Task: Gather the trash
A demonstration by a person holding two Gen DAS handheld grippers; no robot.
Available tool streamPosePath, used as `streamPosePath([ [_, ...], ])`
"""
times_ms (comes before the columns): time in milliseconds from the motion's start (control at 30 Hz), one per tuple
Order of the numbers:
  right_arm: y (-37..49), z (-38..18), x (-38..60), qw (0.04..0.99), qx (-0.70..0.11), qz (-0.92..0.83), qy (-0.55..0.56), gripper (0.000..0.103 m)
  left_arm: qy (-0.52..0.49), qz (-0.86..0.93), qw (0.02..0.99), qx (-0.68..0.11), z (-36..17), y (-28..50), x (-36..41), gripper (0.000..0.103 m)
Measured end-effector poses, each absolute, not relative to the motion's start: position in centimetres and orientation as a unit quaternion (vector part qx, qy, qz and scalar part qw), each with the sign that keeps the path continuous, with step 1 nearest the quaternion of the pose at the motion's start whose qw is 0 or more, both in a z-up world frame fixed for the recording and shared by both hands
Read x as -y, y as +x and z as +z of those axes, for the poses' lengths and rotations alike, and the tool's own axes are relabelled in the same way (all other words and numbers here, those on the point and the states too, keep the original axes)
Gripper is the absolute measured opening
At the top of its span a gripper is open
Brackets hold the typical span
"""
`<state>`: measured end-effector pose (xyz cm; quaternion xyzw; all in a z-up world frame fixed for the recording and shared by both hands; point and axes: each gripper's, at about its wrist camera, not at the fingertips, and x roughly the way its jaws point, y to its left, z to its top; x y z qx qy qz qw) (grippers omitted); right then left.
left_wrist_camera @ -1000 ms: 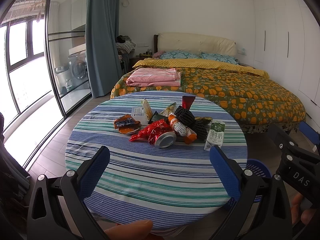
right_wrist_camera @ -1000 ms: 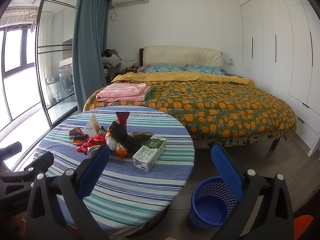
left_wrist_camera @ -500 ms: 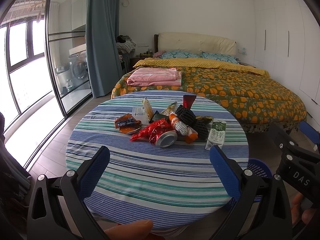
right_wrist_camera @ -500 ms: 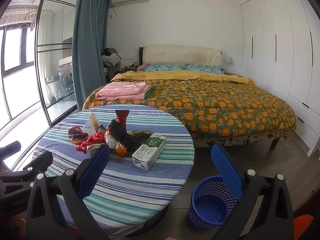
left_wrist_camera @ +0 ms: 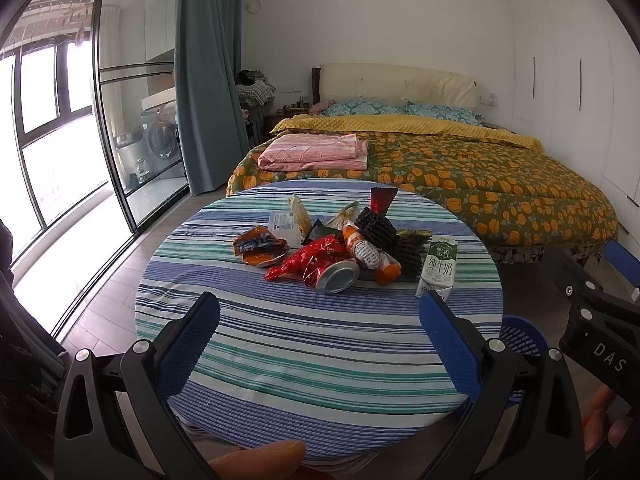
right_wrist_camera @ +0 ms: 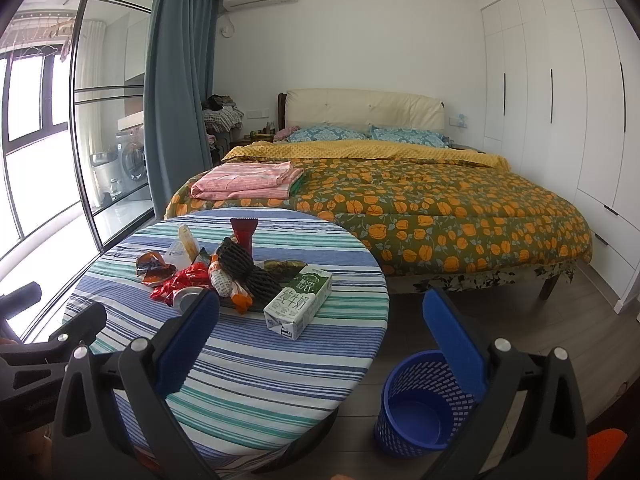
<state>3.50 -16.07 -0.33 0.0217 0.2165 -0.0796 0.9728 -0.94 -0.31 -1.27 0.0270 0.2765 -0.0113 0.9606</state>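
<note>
Left wrist view. Left gripper (left_wrist_camera: 320,332) held wide apart, nothing between the blue pads (left_wrist_camera: 188,344), hovering over the near part of the round table (left_wrist_camera: 320,344) with its striped cloth. Straight ahead of the jaws and well beyond them, the trash pile: silver can (left_wrist_camera: 337,277) nearest the gap, red wrapper (left_wrist_camera: 310,258) just behind it, orange-and-blue packet (left_wrist_camera: 260,246) ahead toward the left finger, orange-capped bottle (left_wrist_camera: 370,255) and two black foam nets (left_wrist_camera: 376,227) ahead toward the right finger. Milk carton (left_wrist_camera: 438,266) upright-looking just beyond the right fingertip, apart from it. Blue basket (left_wrist_camera: 520,334) partly hidden outside the right finger, low beside the table. Part of the right gripper visible at the far right edge.

Right wrist view. Right gripper (right_wrist_camera: 320,332) likewise spread wide and empty. Same pile ahead of the left finger (right_wrist_camera: 188,344), the can partly hidden behind its tip; milk carton (right_wrist_camera: 299,300) lying between the fingers, closer to the left one, not touched. Blue basket (right_wrist_camera: 420,404) on the floor below and just inside the right finger (right_wrist_camera: 450,340); interior apparently bare as far as shown. Bed (right_wrist_camera: 400,200) and wardrobe (right_wrist_camera: 560,100) far ahead, outside the task.

Progress, judged from both views: collection not yet begun. Every visible piece on the table, none gripped, none seen in the basket. Remaining: each item to be grasped and dropped in the basket, the carton probably the readiest for the right jaws.
</note>
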Motion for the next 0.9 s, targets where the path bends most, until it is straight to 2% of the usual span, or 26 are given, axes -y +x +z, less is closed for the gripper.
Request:
streamPosePath([
  [467,3.7,-2.2,16.5,0.970,-0.227,-0.082,0.024,0.099,0.047,-0.020,0.953,-0.298,-1.7,0.3,1.0,0.099],
  [900,7.4,-6.6,17.8,0.951,-0.296,-0.080,0.036,0.099,0.009,0.018,0.915,-0.403,-10.6,5.7,-2.7,0.099],
])
